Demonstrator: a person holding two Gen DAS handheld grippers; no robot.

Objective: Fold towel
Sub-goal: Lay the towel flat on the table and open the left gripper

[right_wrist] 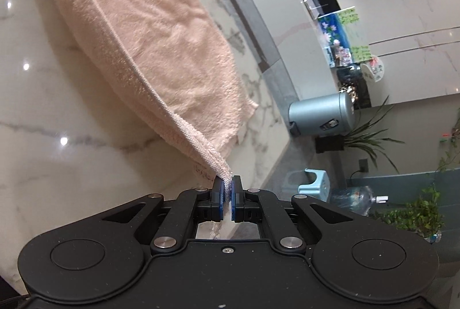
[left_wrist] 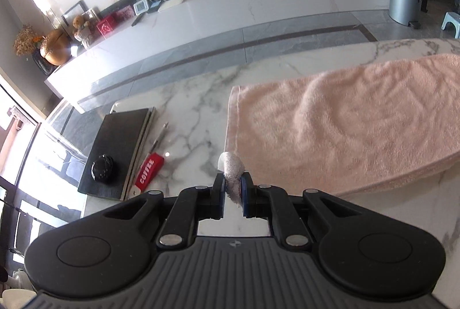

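Both hand-held grippers, left [left_wrist: 233,188] and right [right_wrist: 228,194], are clamped on towel [left_wrist: 345,119] corners; we should lower them evenly, aligning edges on the tabletop [left_wrist: 187,113] ahead.
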